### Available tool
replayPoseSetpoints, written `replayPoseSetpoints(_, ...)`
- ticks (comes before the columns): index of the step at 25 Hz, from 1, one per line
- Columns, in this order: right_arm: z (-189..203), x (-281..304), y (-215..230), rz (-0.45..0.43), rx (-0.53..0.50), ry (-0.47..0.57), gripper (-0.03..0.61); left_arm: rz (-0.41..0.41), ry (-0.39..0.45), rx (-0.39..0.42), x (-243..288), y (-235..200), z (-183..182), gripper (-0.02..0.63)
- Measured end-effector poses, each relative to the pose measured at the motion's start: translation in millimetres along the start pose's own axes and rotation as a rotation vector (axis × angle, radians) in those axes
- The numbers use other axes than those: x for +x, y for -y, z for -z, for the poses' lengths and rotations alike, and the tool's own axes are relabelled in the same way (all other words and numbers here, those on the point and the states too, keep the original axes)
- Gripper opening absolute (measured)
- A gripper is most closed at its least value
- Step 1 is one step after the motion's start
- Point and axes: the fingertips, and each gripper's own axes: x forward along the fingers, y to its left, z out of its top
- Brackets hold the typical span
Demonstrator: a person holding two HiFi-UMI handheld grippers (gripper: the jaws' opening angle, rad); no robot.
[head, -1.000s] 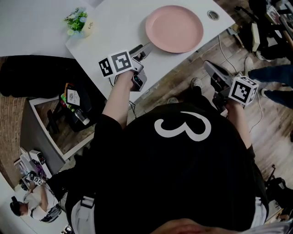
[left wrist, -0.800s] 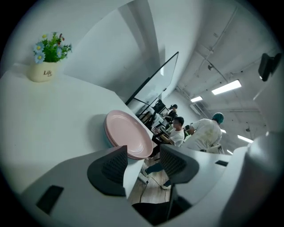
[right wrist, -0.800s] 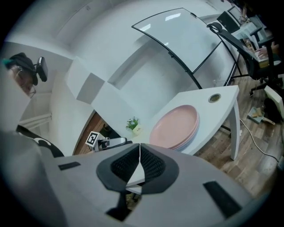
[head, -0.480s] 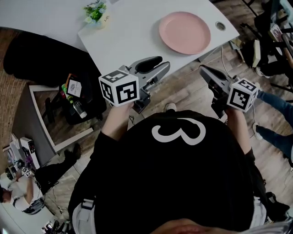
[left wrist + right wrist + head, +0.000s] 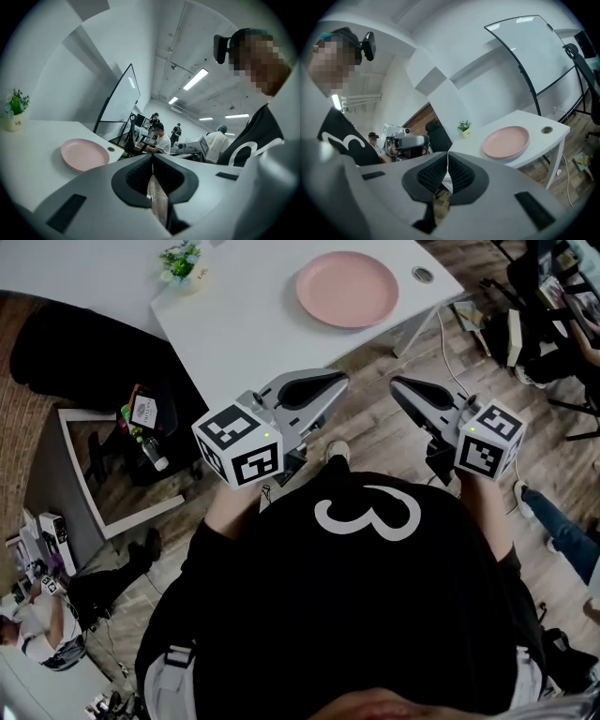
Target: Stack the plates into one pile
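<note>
Two grippers held clear of the desk (image 5: 239, 329): left gripper (image 5: 339, 381) fingers just clenched, empty; right gripper (image 5: 396, 384) fingers clenched, empty. Pink plates (image 5: 347, 289) lie piled there, so stacking appears complete

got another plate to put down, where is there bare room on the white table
The widest bare stretch of the white table lies between the potted plant and the pink plates, running to the near edge. The far right corner is tight: plates beside the cable hole.
</note>
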Motion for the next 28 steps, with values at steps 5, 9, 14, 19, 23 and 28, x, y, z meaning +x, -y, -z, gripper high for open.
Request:
replayPoseSetpoints(5,18,-51,-21,-0.015,-0.014,0.025,0.025,-0.032,-0.017,0.02,15,52,22,0.016)
replayPoseSetpoints(9,20,-87,-45,-0.049,-0.004,0.082,0.025,-0.051,-0.017,0.035,15,91,34,0.015)
replayPoseSetpoints(14,25,-126,-64,-0.045,-0.052,0.108,0.023,-0.065,-0.008,0.087,18,138,41,0.015)
replayPoseSetpoints(19,43,-162,-86,-0.056,-0.09,0.116,0.023,-0.078,0.01,0.14,20,183,51,0.015)
replayPoseSetpoints(23,47,-176,-97,-0.063,-0.103,0.117,0.023,-0.089,0.022,0.15,19,201,51,0.015)
replayPoseSetpoints(28,44,-188,-109,-0.069,-0.108,0.139,0.023,-0.091,0.029,0.157,18,215,50,0.015)
